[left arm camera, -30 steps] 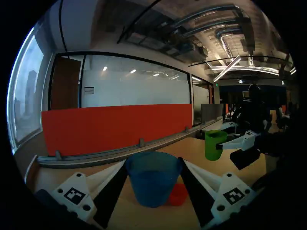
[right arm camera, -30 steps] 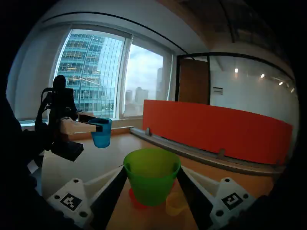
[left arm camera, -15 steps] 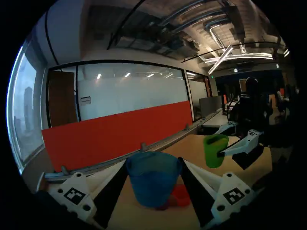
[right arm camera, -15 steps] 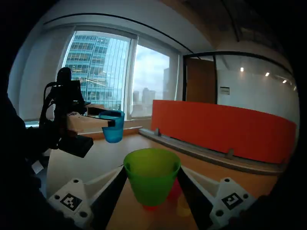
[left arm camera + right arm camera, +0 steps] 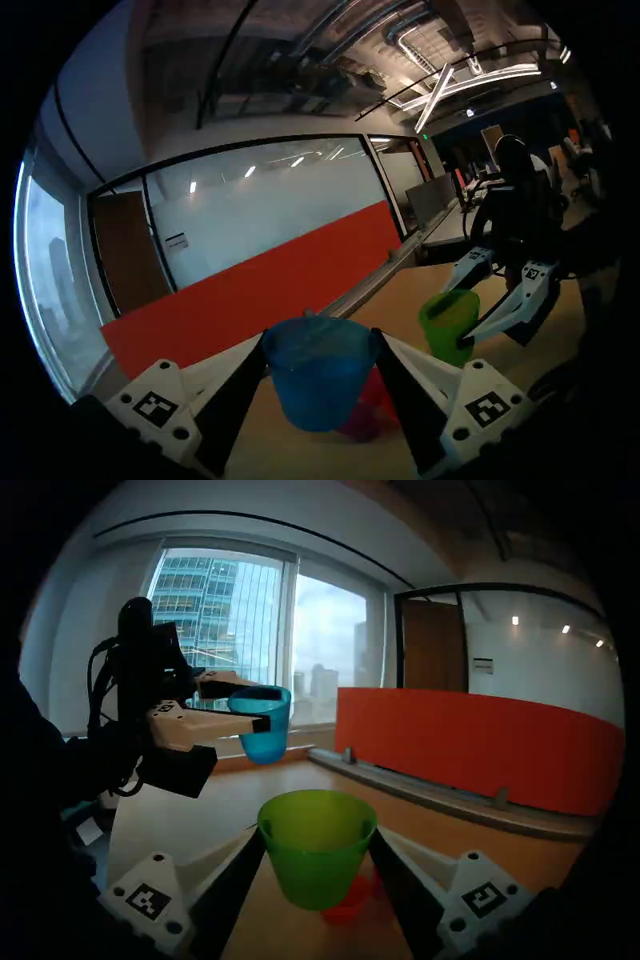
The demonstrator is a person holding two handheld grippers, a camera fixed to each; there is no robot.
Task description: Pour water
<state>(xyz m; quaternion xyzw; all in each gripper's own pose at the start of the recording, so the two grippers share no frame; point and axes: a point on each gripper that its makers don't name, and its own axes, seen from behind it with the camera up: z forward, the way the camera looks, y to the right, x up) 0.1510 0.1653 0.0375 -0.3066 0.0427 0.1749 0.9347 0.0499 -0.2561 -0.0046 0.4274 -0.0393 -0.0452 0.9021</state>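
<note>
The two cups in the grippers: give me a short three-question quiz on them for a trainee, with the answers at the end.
1. True or false: the left gripper is shut on the green cup.
2. In the right gripper view, what shows on the table just below the green cup? A) a red cup B) a kettle C) a spoon
3. Short answer: is water falling from the blue cup yet?

Key: 1. False, it grips the blue cup. 2. A. 3. No, no stream is visible, and the cup is close to upright.
</note>
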